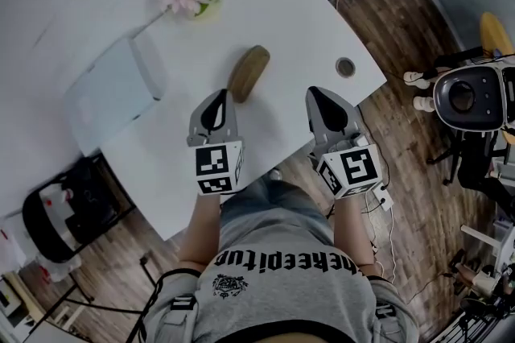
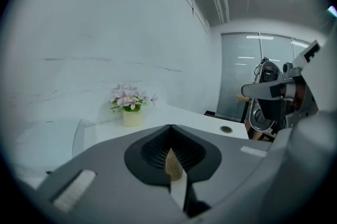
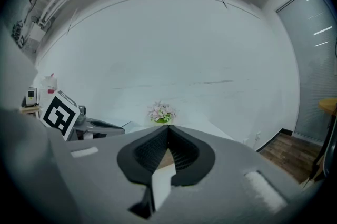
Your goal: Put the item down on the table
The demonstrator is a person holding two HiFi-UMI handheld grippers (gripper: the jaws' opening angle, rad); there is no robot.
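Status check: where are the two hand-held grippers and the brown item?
Left hand-held gripper shut, empty. Right hand-held gripper shut, empty. Brown item lying on the table, unheld. Nothing in the way.

The left gripper (image 2: 171, 128) is seen with jaws shut together. A brown item (image 2: 172, 164) is glimpsed through their gap. A flowerpot (image 2: 131, 111) is set on the white table (image 2: 195, 116).

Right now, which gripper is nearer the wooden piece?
Left. The left gripper sits right by the near end of the wooden piece, slightly to its left. The right gripper is clearly farther, off to its right.
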